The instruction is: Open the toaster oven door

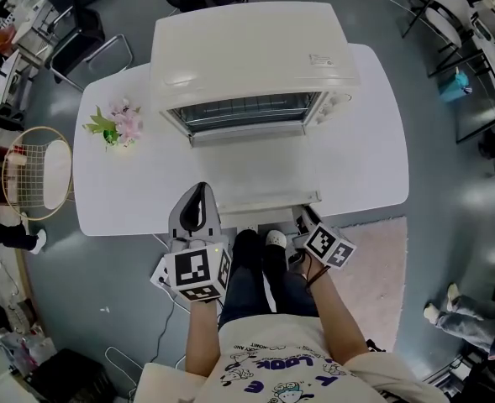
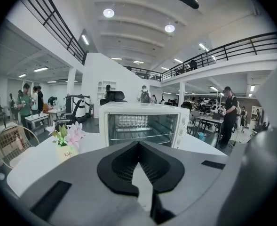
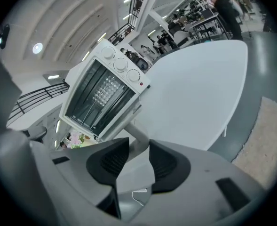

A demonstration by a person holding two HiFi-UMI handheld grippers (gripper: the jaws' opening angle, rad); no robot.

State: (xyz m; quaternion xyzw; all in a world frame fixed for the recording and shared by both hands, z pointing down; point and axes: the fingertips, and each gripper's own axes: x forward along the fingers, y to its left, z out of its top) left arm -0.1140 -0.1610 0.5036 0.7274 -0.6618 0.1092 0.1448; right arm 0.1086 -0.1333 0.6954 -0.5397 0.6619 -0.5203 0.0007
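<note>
Clamping the white handle (image 3: 136, 136) of the door (image 1: 255, 170), the right gripper (image 3: 138, 149) has its jaws part-way apart with the bar filling the gap between the pads. That reads as a firm hold near the handle's right end, not an empty gripper. The left gripper (image 2: 138, 147) has its jaws together at the tips with nothing in them. It hangs near the handle's left end, over the near edge of the desk (image 1: 121, 183), and takes no part in the pull.

From the handle the door runs back to its hinge at the foot of the toaster oven (image 1: 251, 53), which stands at the far middle of the desk. Seen from above, the door lies swung down towards the person, close to level. The left gripper view looks straight into the bare cavity with its wire rack (image 2: 129, 135).

I judge the opening step to be nearly or wholly done. The next move calls for little: ease the handle down the last of its arc if the hinge has any left, without pressing past the stop. Then spread the jaws and draw the right gripper back, clear of the bar. A small pot of pink flowers (image 1: 119, 126) stands well to the left, apart from all this.
</note>
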